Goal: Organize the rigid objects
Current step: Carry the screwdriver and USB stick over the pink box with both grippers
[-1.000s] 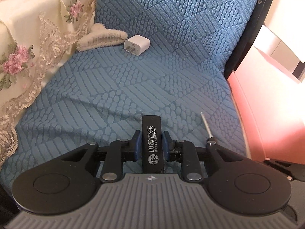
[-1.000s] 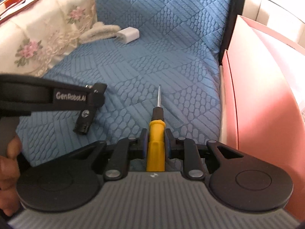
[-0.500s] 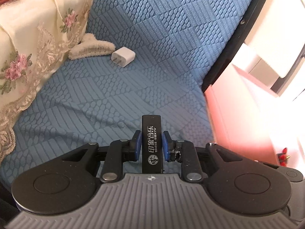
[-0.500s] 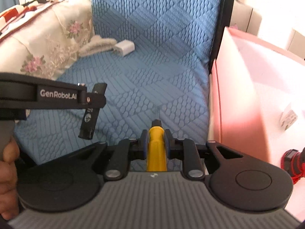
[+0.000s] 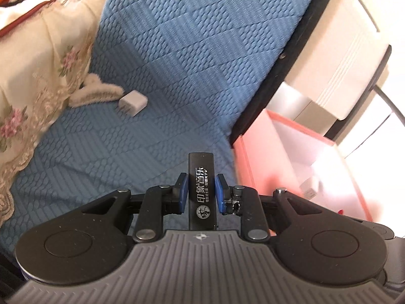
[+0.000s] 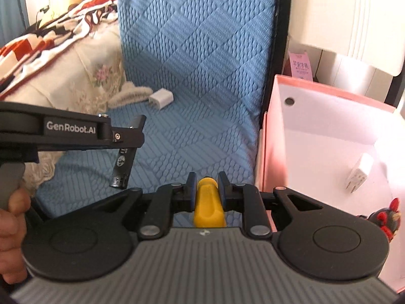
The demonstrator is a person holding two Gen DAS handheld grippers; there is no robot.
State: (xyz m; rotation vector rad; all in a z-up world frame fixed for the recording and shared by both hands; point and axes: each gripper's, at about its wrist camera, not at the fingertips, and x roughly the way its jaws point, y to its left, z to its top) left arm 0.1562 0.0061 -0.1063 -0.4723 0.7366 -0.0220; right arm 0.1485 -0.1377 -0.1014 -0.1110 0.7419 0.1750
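Blue pads of the left gripper (image 5: 201,190) are clamped on a black lighter (image 5: 202,192) printed with white characters, which stands upright between them and sticks out past the tips toward 12 o'clock. In the right wrist view the same lighter (image 6: 124,155) hangs tilted from that gripper (image 6: 130,136) at about 9 o'clock, above the blue quilted mattress (image 6: 192,76), with the person's left hand (image 6: 12,235) on the handle at 8 o'clock.

The right gripper (image 6: 206,190) is clenched on the yellow handle of a screwdriver (image 6: 208,207); only the handle shows, its shaft hidden beyond the rounded end.

Outward from the left gripper, the mattress (image 5: 177,63) fills the middle of the view. At 10 o'clock a white charger plug (image 5: 133,102) lies on it, touching or just beside a cream fluffy item (image 5: 97,92) at the edge of a floral lace cover (image 5: 30,76). At 2 o'clock a pink box (image 5: 249,157) with a white interior sits just beside the mattress edge.

From the right gripper, the pink box (image 6: 270,126) lies at 2 to 3 o'clock. Inside it a small white plug-like block (image 6: 359,173) stands tilted, and a dark red-and-black figure (image 6: 386,219) sits near the bottom right. The charger plug (image 6: 161,98) is at 11 o'clock.
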